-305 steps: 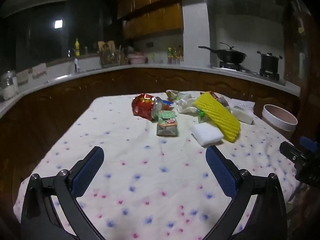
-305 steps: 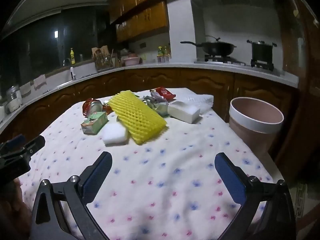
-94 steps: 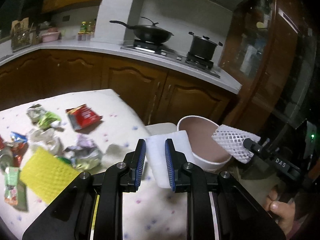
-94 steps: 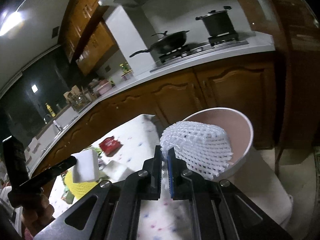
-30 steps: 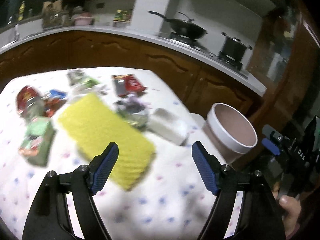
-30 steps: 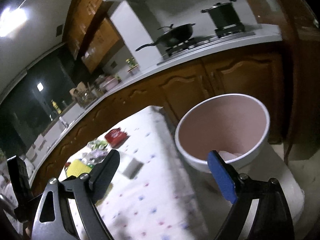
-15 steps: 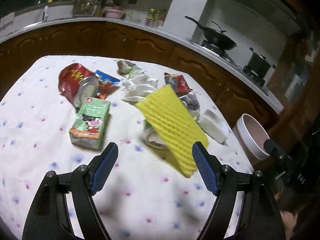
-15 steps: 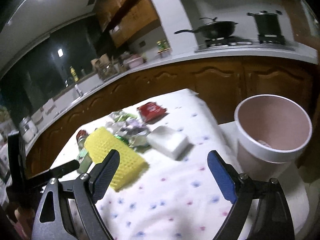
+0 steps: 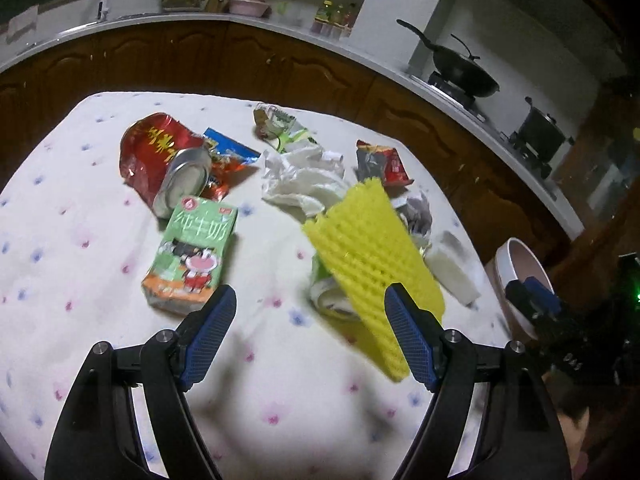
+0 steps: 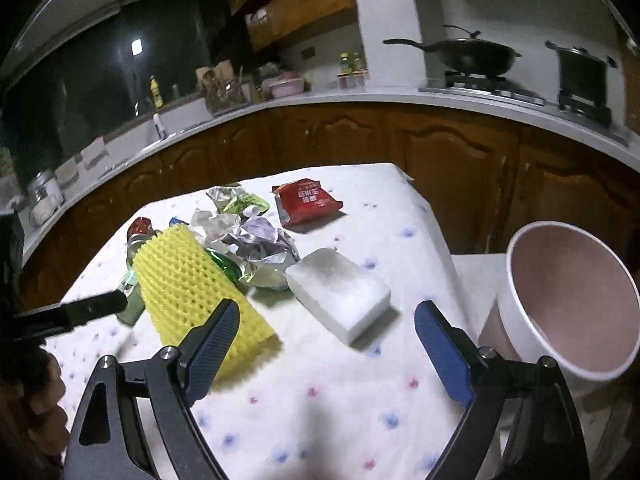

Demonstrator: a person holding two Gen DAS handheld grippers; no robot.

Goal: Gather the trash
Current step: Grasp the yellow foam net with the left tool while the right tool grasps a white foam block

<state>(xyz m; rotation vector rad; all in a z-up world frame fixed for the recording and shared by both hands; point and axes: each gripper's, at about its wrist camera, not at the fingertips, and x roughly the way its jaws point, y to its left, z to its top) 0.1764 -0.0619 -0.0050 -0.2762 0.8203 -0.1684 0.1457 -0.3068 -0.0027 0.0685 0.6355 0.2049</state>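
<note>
Yellow foam netting (image 9: 370,256) lies on the flower-print tablecloth (image 9: 80,216) at centre right of the left wrist frame, its near end running down behind the right-hand pad of the left gripper (image 9: 308,338). That gripper hangs above the cloth with its blue pads spread wide and nothing between them. Just above its left-hand pad lies a green milk carton (image 9: 192,256), and beyond the carton, in the upper left, a crushed red can (image 9: 164,160) rests against a blue-and-red wrapper (image 9: 226,152). Crumpled white plastic (image 9: 304,178) sits at upper centre, and a red snack packet (image 9: 384,164) lies to its right. A white foam block (image 9: 452,270) lies right of the netting, near the table's edge, with the pink-lined bin (image 9: 516,276) past it at the right of the frame.

From the right wrist view, the right gripper (image 10: 326,350) is likewise spread and empty above the cloth. The white foam block (image 10: 340,294) lies just above the gap between its pads, slightly left of the middle. The yellow netting (image 10: 192,284) reaches down behind the left-hand pad, and crumpled foil (image 10: 256,244) sits between netting and block. The bin (image 10: 568,300) stands off the table at the right edge, beside the right-hand pad.
</note>
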